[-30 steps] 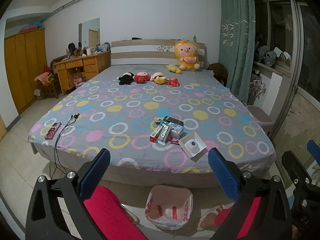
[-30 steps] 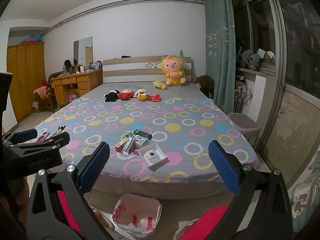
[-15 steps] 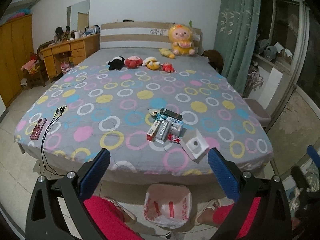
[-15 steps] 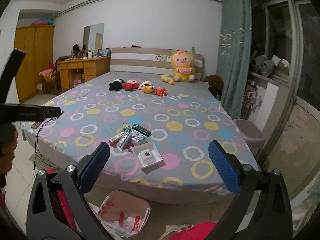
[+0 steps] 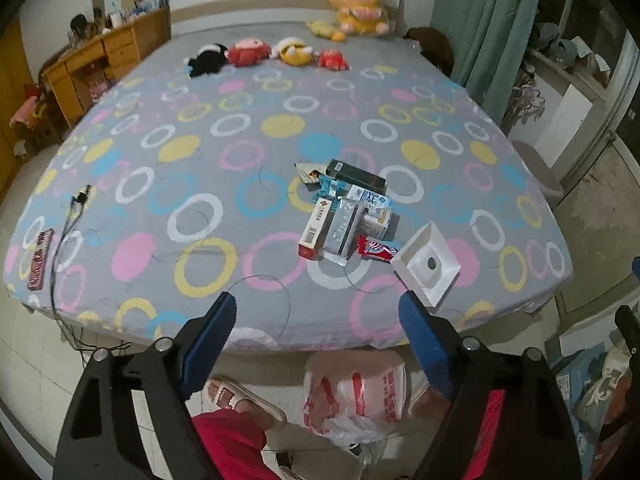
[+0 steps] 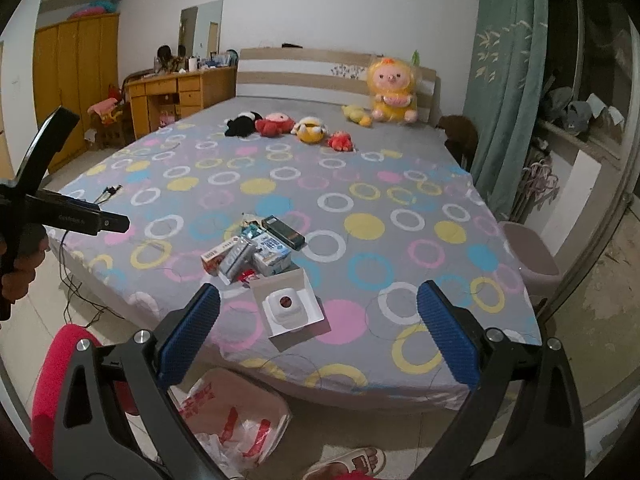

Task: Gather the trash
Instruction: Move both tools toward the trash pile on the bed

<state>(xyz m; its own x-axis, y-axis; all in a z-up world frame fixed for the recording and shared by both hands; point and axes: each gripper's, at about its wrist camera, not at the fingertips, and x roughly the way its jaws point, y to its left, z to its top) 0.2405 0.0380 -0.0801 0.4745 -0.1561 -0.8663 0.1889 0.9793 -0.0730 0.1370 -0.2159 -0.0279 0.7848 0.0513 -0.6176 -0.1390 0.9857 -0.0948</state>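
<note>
Trash pile point(image 5: 348, 216) looms nearer; left gripper point(image 5: 318, 324) closing, empty; right gripper point(image 6: 318, 324) wide.

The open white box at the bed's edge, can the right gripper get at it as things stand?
Probably yes. The white box lies ahead of the open, empty right gripper, apart from the carton pile, with nothing in between.

Lots of bare bed point(image 5: 168, 200) on the left to come in over. The boxes point(image 5: 344, 216) sit bunched together, the white tray point(image 5: 426, 268) just beside them near the edge, cable point(image 5: 66, 224) far left.
</note>
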